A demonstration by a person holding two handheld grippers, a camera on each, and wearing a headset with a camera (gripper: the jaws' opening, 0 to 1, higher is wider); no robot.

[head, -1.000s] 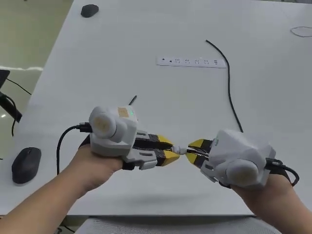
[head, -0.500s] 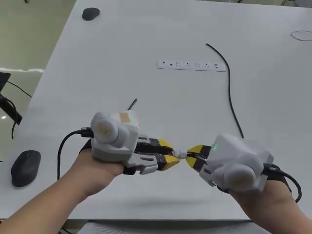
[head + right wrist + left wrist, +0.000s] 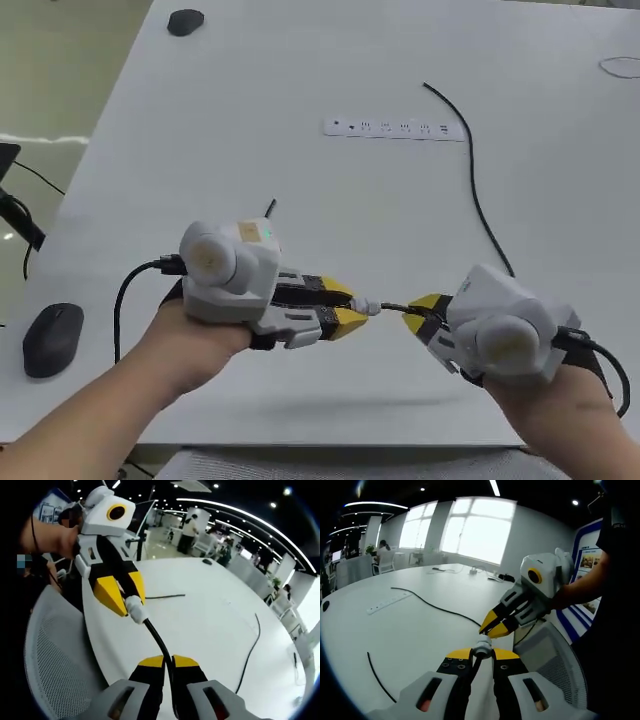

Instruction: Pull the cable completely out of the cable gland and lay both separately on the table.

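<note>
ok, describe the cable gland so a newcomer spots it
Over the white table's near edge, two grippers face each other. The cable gland sits in the left gripper's tips: a stubby white fitting, unlike the thin black cable leading to the right gripper.

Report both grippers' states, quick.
Left gripper: shut on the cable gland.
Right gripper: shut on the cable.

The white table [image 3: 250, 100] carries a white power strip [image 3: 395, 128] at upper centre. A long black cable [image 3: 475, 190] curves at right, a short black cable piece [image 3: 270, 208] lies mid-frame, and a black mouse [image 3: 52, 338] sits at lower left.
</note>
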